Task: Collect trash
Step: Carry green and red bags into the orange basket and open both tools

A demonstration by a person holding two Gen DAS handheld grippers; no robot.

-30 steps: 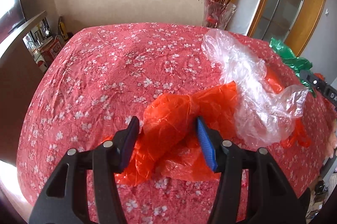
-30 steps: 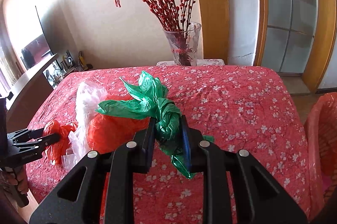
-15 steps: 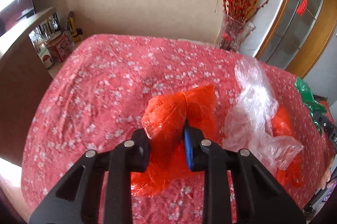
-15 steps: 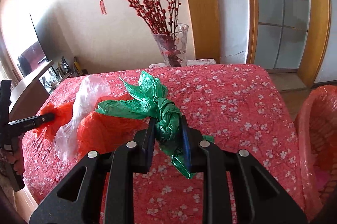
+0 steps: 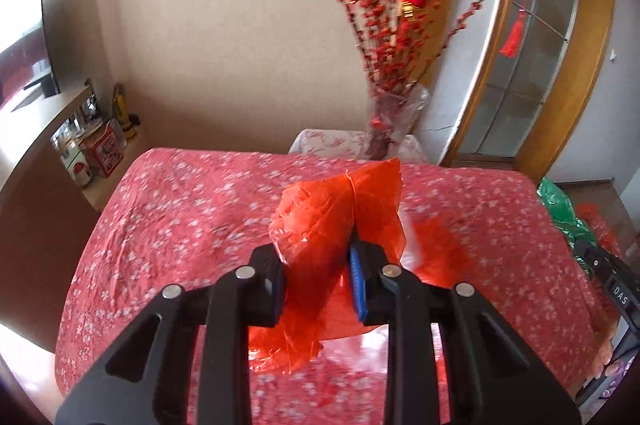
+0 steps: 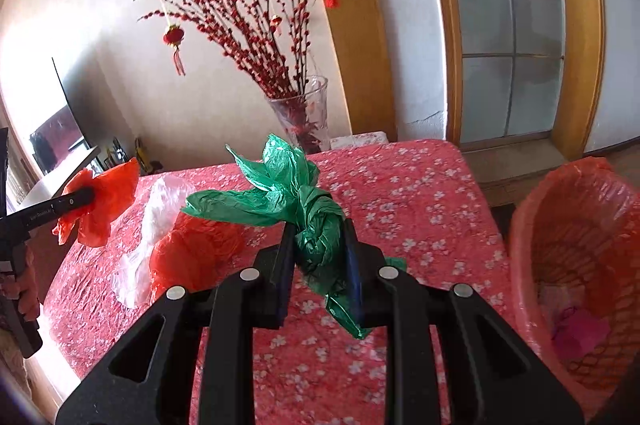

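My left gripper (image 5: 316, 265) is shut on a knotted orange plastic bag (image 5: 336, 213), lifted clear above the red flowered tablecloth (image 5: 180, 225). From the right wrist view the same orange bag (image 6: 104, 201) hangs off the left gripper (image 6: 86, 197) at the far left. My right gripper (image 6: 318, 249) is shut on a knotted green plastic bag (image 6: 288, 201) held over the table. A second orange bag (image 6: 188, 253) and a clear plastic bag (image 6: 148, 225) lie on the cloth between the two grippers.
A basket lined with a pink bag (image 6: 576, 257) stands off the table's right edge, with pink scraps inside. A glass vase of red berry branches (image 6: 302, 113) stands at the far table edge. A shelf with small items (image 5: 96, 149) is at the left.
The left gripper closed on the orange bag and raised it off the cloth. The right gripper carried the green bag rightward, bringing the lined basket further into view.
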